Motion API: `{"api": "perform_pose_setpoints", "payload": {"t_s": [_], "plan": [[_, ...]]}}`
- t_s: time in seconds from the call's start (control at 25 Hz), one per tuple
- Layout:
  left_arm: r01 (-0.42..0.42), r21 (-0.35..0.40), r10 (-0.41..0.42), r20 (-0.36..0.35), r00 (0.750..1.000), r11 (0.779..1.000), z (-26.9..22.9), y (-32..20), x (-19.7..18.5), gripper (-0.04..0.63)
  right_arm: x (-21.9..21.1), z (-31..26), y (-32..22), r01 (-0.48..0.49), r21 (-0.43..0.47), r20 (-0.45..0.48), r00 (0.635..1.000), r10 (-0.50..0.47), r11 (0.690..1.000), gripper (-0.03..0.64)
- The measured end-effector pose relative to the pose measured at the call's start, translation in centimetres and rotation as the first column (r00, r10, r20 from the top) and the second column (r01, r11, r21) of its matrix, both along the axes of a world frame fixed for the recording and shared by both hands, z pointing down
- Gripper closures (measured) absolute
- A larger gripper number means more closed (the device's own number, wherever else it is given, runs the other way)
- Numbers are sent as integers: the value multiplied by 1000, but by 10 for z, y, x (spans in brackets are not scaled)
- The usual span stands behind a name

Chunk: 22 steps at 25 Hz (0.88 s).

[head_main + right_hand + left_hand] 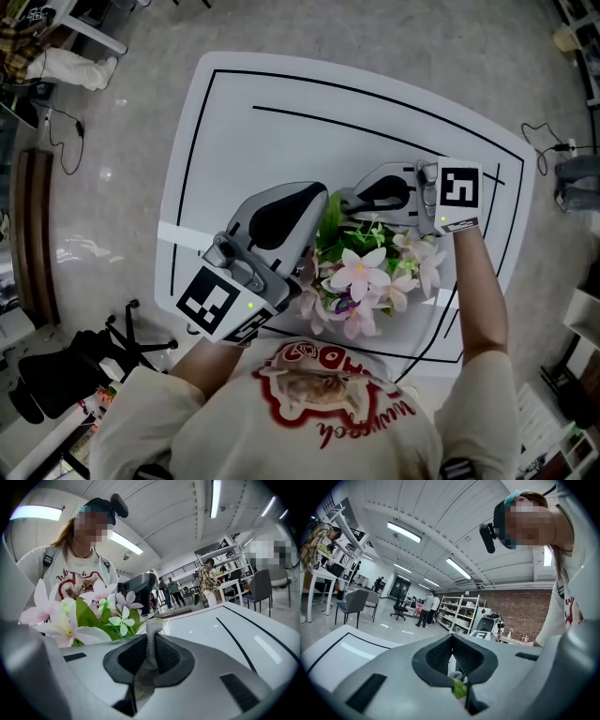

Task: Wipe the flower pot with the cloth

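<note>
Pink and white artificial flowers [361, 277] with green leaves stand near the front of the white table [281, 122]; they hide the flower pot beneath them. My left gripper [317, 204] is at the flowers' left, shut, with a scrap of green leaf [459, 688] pinched in its jaws. From the right, my right gripper [349, 199] points at the flowers [70, 616]. It is shut on a grey mesh cloth [151, 644], a strip of which sticks up past its tips. The two grippers' tips almost meet at the far side of the bouquet.
Black lines are marked on the table top [225, 625]. A black office chair [66, 366] stands on the floor at the lower left. Shelves [459, 613], chairs and several people are far off in the room.
</note>
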State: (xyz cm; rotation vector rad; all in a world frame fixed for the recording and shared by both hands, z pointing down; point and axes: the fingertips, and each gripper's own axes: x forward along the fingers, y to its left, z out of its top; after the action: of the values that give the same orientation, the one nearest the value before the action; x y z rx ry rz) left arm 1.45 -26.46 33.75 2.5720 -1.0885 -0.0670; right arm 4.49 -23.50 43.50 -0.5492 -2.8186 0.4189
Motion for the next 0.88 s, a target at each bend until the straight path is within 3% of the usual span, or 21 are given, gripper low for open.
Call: {"api": "perform_pose_setpoints", "payload": {"t_s": [0.88], "plan": [[0, 9, 0, 0, 1000, 1000, -8, 14, 3, 592, 35, 14, 7, -92, -54, -32, 995, 90, 994, 583]]}}
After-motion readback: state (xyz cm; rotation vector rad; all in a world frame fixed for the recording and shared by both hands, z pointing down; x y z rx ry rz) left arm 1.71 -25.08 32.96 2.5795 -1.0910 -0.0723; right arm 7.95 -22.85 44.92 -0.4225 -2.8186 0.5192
